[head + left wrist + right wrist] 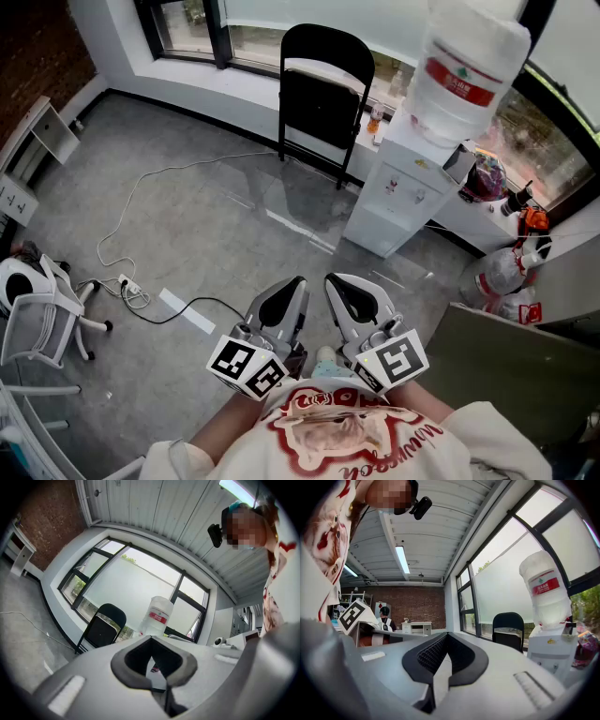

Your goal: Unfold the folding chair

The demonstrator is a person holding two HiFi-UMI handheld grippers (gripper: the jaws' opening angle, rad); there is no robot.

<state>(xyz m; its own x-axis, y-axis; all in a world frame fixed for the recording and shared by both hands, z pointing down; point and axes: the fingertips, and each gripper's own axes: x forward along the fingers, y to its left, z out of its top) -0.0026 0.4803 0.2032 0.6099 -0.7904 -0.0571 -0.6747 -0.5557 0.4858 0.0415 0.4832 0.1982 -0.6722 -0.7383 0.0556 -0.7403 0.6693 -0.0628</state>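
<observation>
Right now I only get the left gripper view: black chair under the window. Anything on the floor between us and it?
Observer: A white cable loops over the floor, left of the straight line to the folding chair.
Operator: Anyone else around?
Observer: One person is far off by the brick wall, in the right gripper view.
Operator: Right gripper?
Observer: The right gripper is shut and empty, beside the left gripper.

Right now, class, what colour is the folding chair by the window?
The folding chair is black, frame and panels alike; the head view shows it best.
</observation>
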